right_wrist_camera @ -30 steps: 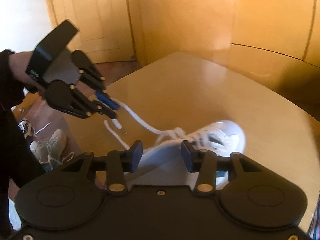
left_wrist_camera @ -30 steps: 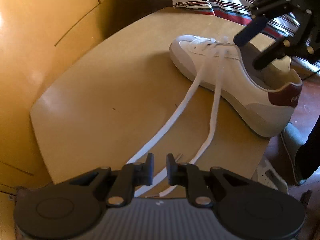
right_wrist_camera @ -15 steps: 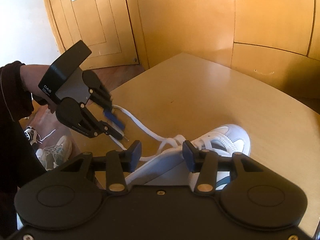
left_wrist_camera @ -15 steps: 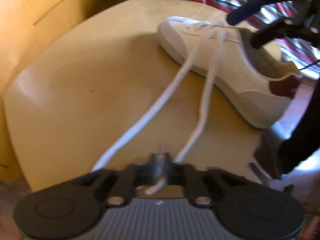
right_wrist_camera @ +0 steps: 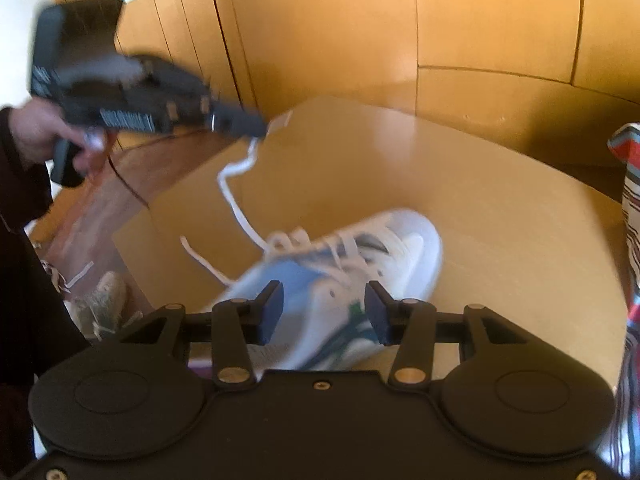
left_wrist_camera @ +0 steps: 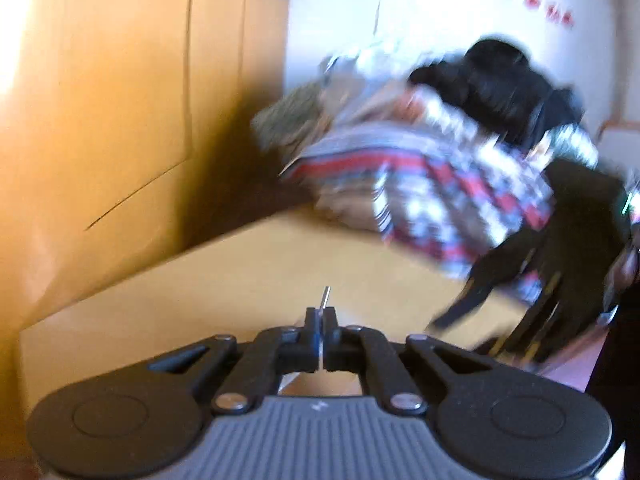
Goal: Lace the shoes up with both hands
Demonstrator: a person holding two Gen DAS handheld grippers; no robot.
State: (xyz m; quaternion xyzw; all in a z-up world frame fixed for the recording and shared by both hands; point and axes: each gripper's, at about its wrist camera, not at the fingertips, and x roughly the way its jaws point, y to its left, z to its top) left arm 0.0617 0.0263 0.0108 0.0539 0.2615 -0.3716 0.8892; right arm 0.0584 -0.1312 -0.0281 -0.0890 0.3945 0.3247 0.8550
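A: How far along is the lacing?

B: Part way, I'd judge. The shoe is lying on the table, toe pointing far right, with lace already crossing the front eyelets. Two loose ends are trailing off to the left.

A: Who is holding what?

B: The left gripper is pinching one lace near its tip, jaws pressed together, the aglet sticking out past them. It is lifting that end above the table's left edge. The right gripper is hovering just over the shoe's heel side, jaws spread, gripping nothing.

A: What's left?

B: Probably threading the upper eyelets, then tying.

A: Any containers?

B: None showing. Only striped cloth is piled beyond the table.
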